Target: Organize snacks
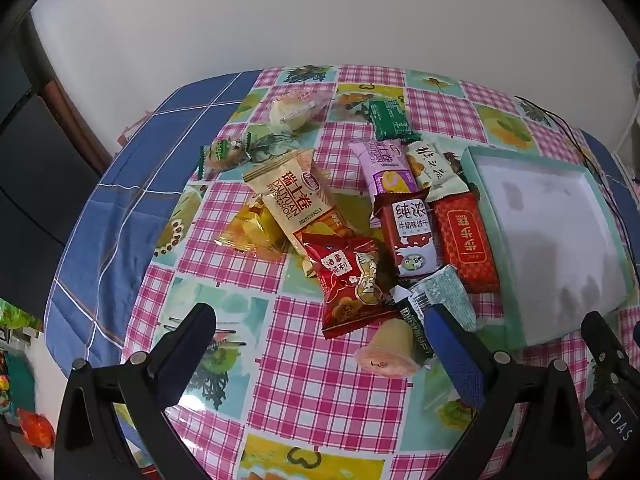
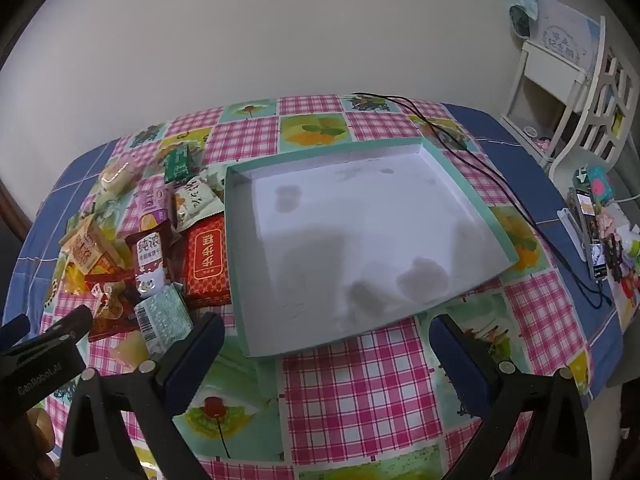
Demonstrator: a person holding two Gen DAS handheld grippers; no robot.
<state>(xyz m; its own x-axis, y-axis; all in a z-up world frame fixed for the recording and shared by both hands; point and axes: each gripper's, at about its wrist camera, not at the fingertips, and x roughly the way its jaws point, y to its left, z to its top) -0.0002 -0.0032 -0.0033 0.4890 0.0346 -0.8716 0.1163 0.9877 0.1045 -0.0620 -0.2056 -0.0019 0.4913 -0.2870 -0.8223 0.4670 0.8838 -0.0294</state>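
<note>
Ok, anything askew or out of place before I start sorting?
Nothing is damaged or spilled. The snacks lie in a loose overlapping heap beside the empty teal box, and a black cord trails past the box's far corner.

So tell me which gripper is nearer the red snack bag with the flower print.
Left. The left gripper is open just short of the red snack bag, which lies ahead between its fingers. The right gripper is open off to the side, facing the teal box.

Plain white wall [image 2: 280, 32], white shelf unit [image 2: 560, 92], checked tablecloth [image 2: 360, 380]
</note>
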